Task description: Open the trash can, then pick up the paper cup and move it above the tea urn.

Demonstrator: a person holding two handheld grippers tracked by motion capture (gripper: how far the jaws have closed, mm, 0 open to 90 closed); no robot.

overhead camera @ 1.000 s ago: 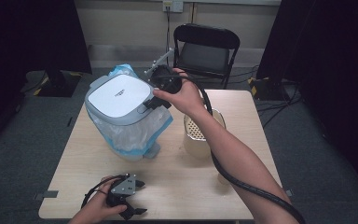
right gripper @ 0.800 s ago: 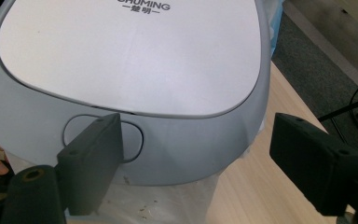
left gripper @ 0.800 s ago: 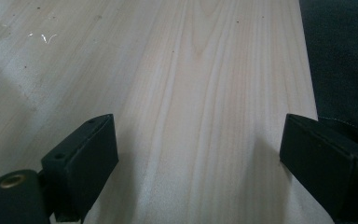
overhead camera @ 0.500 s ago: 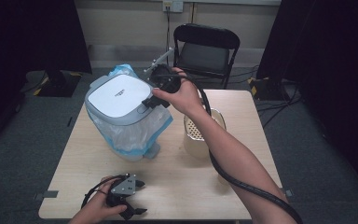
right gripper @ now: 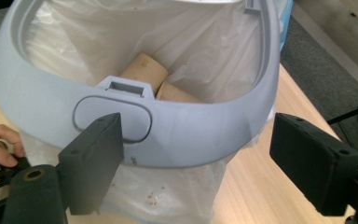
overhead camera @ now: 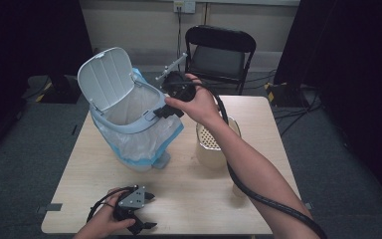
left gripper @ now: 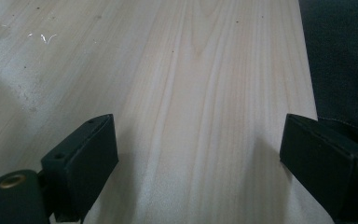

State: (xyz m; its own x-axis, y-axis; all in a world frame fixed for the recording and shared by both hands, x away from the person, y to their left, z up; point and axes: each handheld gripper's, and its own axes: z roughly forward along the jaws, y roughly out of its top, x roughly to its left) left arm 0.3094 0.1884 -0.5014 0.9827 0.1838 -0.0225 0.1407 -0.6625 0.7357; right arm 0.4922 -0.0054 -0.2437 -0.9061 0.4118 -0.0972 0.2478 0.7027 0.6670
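**Right gripper at the open bin's front rim; tip-over is the main risk**

Right gripper (overhead camera: 165,110) sits at the front rim of the bin (overhead camera: 129,127), jaws wide, nothing clamped; they have just been closing a little, and in the right gripper view the grey rim with its push-button (right gripper: 113,118) lies just beyond the pads. Lid (overhead camera: 105,77) stands up. The bin is on the far left part of the table (overhead camera: 194,199), tilted toward the gripper, we think. Risks we see: a hard push on the rim could tip the light bin over or drop the lid shut; a pad could snag the thin bag liner (right gripper: 177,186) and tear it. Cardboard rolls (right gripper: 144,70) lie inside. Left gripper (overhead camera: 144,211) rests wide at the near table edge. Beige basket (overhead camera: 211,144) stands just beside the bin. No readable writing or brand anywhere.
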